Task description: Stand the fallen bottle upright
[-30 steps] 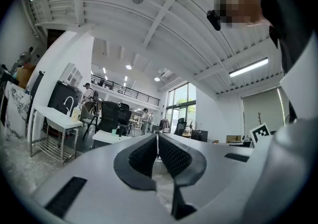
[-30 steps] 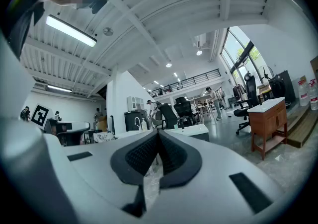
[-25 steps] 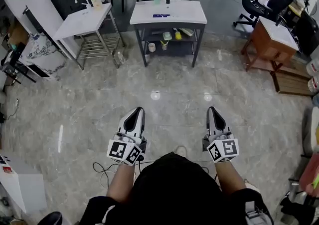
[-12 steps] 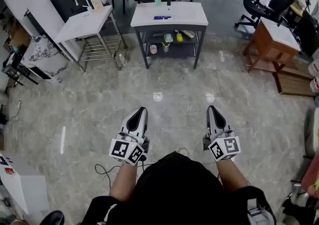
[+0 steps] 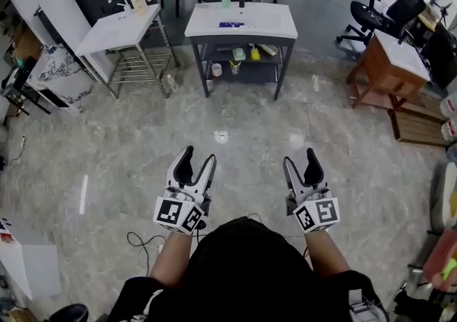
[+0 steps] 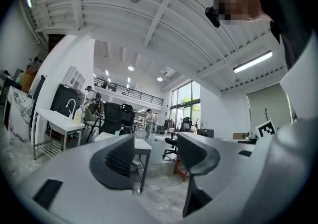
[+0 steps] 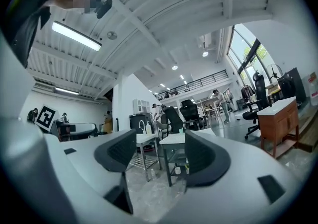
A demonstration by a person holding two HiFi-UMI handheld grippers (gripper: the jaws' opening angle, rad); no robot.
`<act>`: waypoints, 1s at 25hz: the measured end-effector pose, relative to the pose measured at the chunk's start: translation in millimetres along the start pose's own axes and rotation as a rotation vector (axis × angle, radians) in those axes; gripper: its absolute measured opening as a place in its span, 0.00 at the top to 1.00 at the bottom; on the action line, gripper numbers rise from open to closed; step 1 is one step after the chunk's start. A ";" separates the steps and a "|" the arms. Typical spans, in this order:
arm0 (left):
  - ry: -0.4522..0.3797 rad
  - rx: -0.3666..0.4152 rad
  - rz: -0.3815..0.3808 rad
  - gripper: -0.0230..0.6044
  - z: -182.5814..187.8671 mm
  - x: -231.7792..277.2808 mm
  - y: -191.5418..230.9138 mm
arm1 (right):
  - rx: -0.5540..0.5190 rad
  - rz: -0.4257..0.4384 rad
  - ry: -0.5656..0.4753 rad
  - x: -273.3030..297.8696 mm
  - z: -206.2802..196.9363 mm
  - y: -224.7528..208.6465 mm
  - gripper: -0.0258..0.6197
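A small dark-blue thing lies flat near the middle of the white counter across the room. It is too small to make out for certain, but I take it for the fallen bottle. It lies on its side, well clear of the green cup that stands at the counter's far edge, so there looks to be room to tip it up without knocking anything. Smaller items sit on the lower shelf beneath and play no part.

A wide stretch of marble floor lies between that counter and the person, so nothing is within reach yet. The left tool and the right tool are held level, side by side in front of the body and aimed toward the counter. The jaws of both have just been opening and stand apart with nothing between them, probably made ready for the walk up and the grasp.
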State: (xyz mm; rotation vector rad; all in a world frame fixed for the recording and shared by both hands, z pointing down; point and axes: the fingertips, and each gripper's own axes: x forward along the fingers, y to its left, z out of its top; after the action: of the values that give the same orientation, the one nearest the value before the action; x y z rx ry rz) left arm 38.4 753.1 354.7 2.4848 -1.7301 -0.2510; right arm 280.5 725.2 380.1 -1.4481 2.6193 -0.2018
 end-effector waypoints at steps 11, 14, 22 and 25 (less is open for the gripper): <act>-0.007 0.011 0.071 0.39 -6.4 27.1 -13.4 | 0.031 -0.046 -0.012 -10.4 2.7 -46.2 0.46; 0.005 0.007 0.066 0.35 -10.2 34.4 -24.1 | 0.036 -0.052 -0.012 -14.9 5.1 -57.1 0.43; 0.048 -0.015 0.056 0.35 -28.7 47.0 -24.6 | 0.042 -0.041 0.012 -1.8 -6.6 -68.8 0.43; 0.042 -0.014 0.054 0.35 -33.7 58.6 -5.1 | 0.028 -0.048 0.022 18.6 -8.5 -66.7 0.43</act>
State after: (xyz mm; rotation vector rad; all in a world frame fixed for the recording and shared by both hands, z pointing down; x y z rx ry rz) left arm 69.5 699.5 382.4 2.4118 -1.7699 -0.2034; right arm 324.5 674.7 399.6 -1.5096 2.5895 -0.2594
